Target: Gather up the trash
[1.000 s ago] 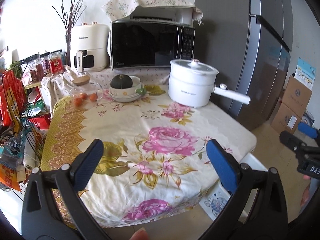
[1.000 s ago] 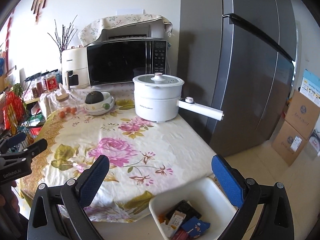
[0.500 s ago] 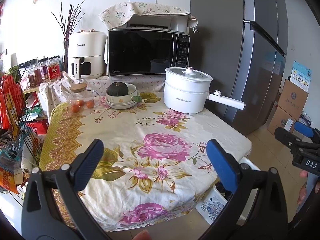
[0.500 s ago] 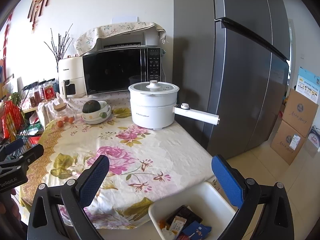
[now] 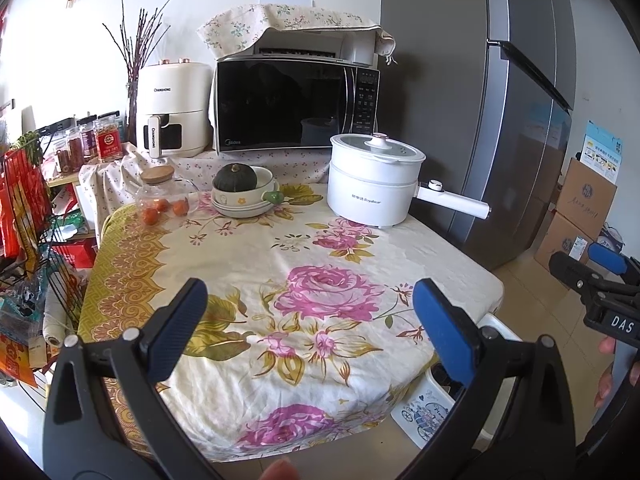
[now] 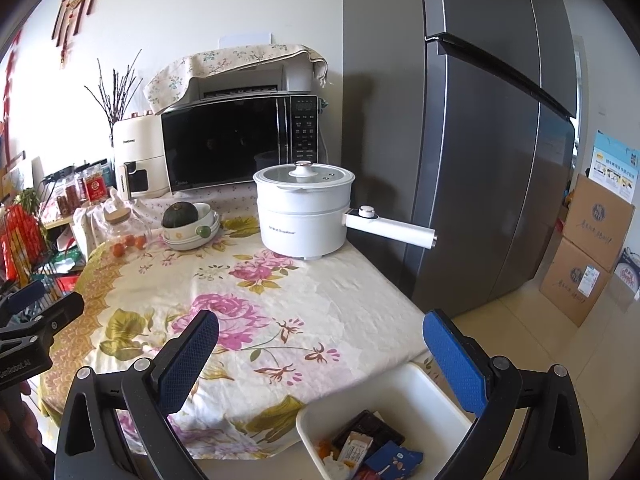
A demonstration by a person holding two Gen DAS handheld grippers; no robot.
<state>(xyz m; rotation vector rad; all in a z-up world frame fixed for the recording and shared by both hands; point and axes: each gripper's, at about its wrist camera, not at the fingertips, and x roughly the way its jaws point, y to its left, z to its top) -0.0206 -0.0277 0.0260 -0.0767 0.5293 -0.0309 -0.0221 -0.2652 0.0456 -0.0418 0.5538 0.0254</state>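
A white trash bin (image 6: 362, 402) stands on the floor by the table's near right corner, holding several wrappers (image 6: 368, 446); its printed side shows in the left wrist view (image 5: 424, 412). My left gripper (image 5: 310, 330) is open and empty above the table's near edge. My right gripper (image 6: 320, 360) is open and empty, held above the bin. No loose trash shows on the floral tablecloth (image 5: 256, 264).
On the table stand a white electric pot (image 5: 374, 184) with a long handle, a bowl with a dark squash (image 5: 242, 192) and a glass jar with small oranges (image 5: 160, 198). A microwave (image 5: 296, 108), air fryer and grey fridge (image 6: 480, 140) stand behind. Cardboard boxes (image 6: 588, 248) sit right.
Both grippers have pulled back and risen a little, so the table looks farther and more of the bin's contents shows. Both stay open and empty.
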